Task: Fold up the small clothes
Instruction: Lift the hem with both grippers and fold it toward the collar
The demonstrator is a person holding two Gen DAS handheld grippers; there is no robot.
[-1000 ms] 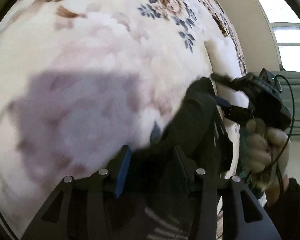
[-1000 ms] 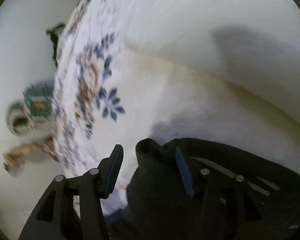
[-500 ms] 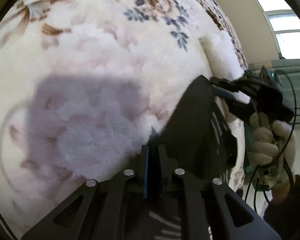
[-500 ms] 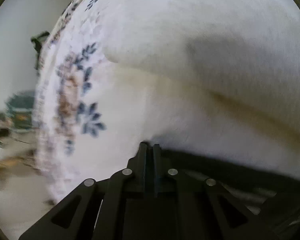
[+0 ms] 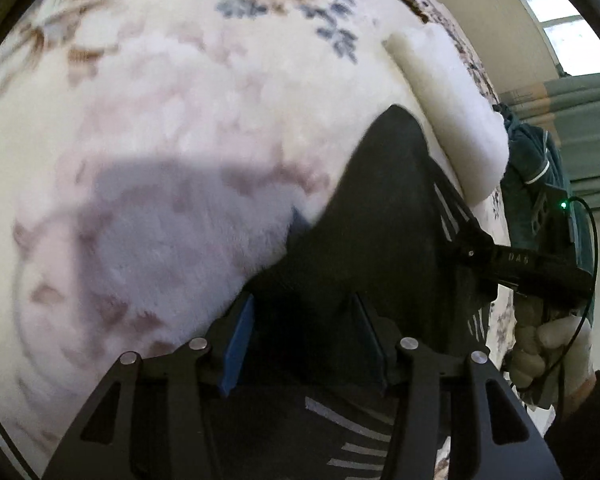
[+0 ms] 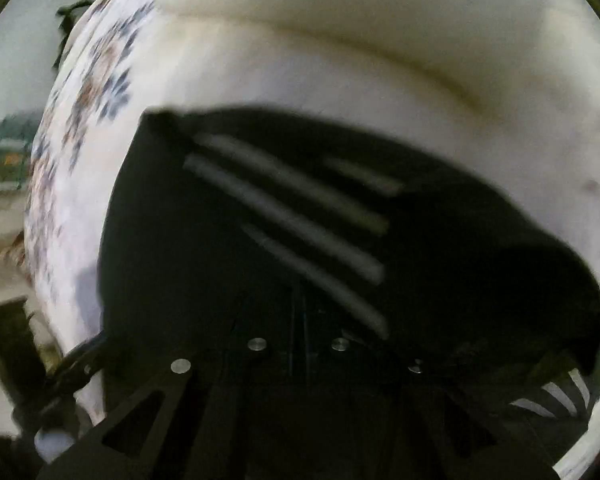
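Two claws are on one garment here, and they are not in the same state. Your left claw [image 5: 304, 340] stands with its blue-padded fingers [image 5: 236, 344] spread apart, the black fabric garment with pale grey stripes [image 5: 380, 240] lying between and under them but not pinched. Your right claw [image 6: 298, 344] looks pressed together on the same garment's edge; its own view is dark and smeared, and from the left wrist its tip sits at the cloth's right edge with your gloved hand [image 5: 548, 352] behind it.

The garment lies on the fluffy cream blanket with blue and brown flowers [image 5: 160, 128], just beside a folded cream-white plush piece [image 5: 452, 112]. It seems part way through a fold, with one pointed corner standing up towards the plush piece.

To do this step well:
- Keep the right pinch firm and low, so the edge does not slip while the cloth is being drawn over.
- Bring the left fingers down around a single layer at the near edge before you squeeze; catching the blanket pile with it would drag the bedding.
- Move both claws together at one height, so the stripes stay straight and the fold line comes out square.
- Lay the cloth clear of the plush piece, as they sit very near each other.
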